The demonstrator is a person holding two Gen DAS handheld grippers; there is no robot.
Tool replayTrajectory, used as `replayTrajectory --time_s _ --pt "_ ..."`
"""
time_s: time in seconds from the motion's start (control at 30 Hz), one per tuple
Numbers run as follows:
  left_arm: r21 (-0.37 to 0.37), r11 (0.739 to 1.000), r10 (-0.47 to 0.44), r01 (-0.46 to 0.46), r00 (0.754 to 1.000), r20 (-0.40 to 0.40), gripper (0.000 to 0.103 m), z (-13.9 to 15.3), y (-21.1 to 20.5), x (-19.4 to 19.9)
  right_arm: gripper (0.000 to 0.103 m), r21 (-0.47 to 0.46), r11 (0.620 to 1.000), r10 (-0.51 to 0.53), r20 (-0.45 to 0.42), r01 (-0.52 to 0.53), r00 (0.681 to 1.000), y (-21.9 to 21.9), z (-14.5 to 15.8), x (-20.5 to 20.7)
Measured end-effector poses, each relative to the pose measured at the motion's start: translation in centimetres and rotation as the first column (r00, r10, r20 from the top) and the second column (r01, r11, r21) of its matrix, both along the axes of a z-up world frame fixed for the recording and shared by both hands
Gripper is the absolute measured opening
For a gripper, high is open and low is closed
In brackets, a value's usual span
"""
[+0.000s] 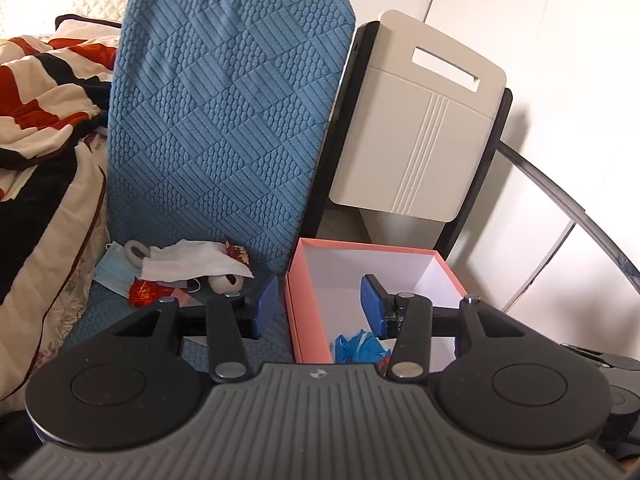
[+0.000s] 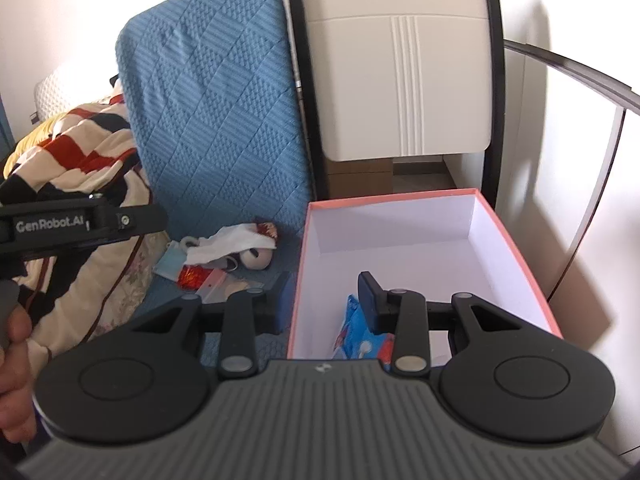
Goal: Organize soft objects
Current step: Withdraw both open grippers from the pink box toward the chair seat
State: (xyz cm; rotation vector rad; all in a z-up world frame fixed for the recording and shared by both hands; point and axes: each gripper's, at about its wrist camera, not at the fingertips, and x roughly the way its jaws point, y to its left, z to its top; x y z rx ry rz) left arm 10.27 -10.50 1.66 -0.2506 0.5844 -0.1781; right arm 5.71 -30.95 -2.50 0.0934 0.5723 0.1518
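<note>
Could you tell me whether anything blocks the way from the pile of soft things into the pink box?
Nothing visible does. The pile lies on the blue seat just left of the box, whose top is open; only its low left wall stands between.

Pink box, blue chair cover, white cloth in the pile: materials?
Pink box: looks like cardboard, matte, with thin stiff walls, a coral outside and a white lining.
Blue chair cover: a knitted or quilted stretch fabric, judging by its raised checker of ribs and bumps; matte.
White cloth: a thin, soft textile or tissue, crumpled and limp; which one cannot be told.
</note>
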Motion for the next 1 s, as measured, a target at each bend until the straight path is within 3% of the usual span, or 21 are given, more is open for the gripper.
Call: replayTrajectory --time_s 0.33,1.0 --pt "0.005 0.999 0.042 -0.042 0.999 0.008 0.052 -2.3 2.9 -0.9 0.039 -0.022 0.999 0.038 0.001 -0.038 0.999 3.1 -2.5 -0.7" --pt "-0.001 0.997 0.081 -0.081 0.996 -0.033 0.052 -7.1 7.0 -0.7 0.039 -0.037 0.993 0.109 -0.091 -0.113 0.990 8.2 -8.2 0.1"
